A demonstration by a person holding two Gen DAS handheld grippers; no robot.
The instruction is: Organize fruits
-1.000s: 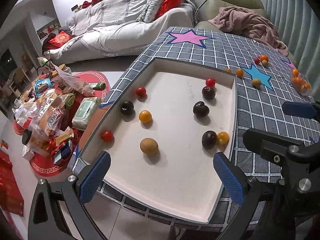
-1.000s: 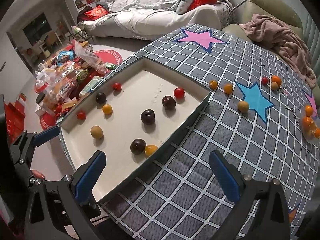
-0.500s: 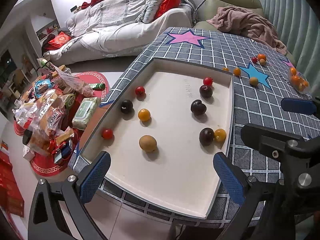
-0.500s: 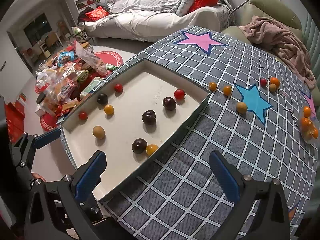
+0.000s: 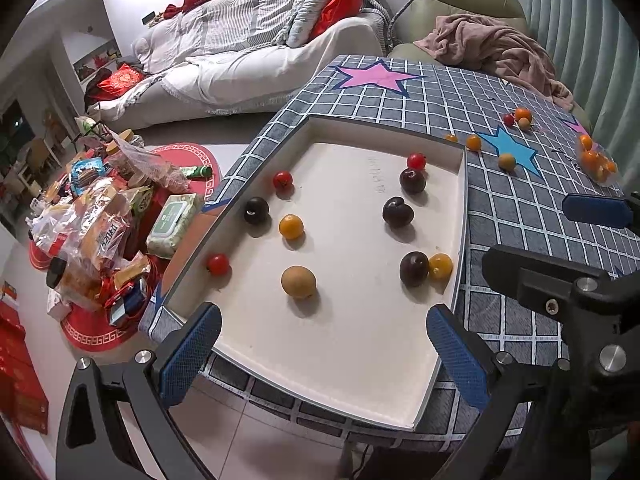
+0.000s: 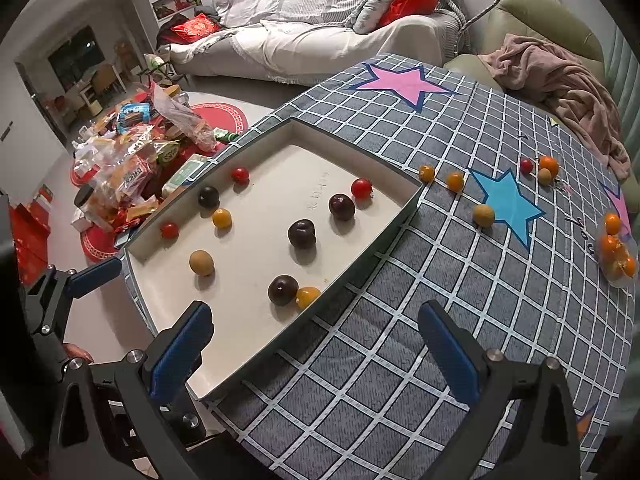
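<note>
Both of our grippers — left gripper (image 5: 320, 350), right gripper (image 6: 316, 350) — have drawn back slightly, jaws wide and empty; ten fruits sit in the tray (image 6: 352, 264), others (image 6: 484, 215) remain toward the surface's far edge.

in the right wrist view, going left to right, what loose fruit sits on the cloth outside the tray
Small orange fruit by the tray corner → second orange fruit → tan fruit → red fruit → orange fruit with a tan one touching it → bag of oranges
</note>
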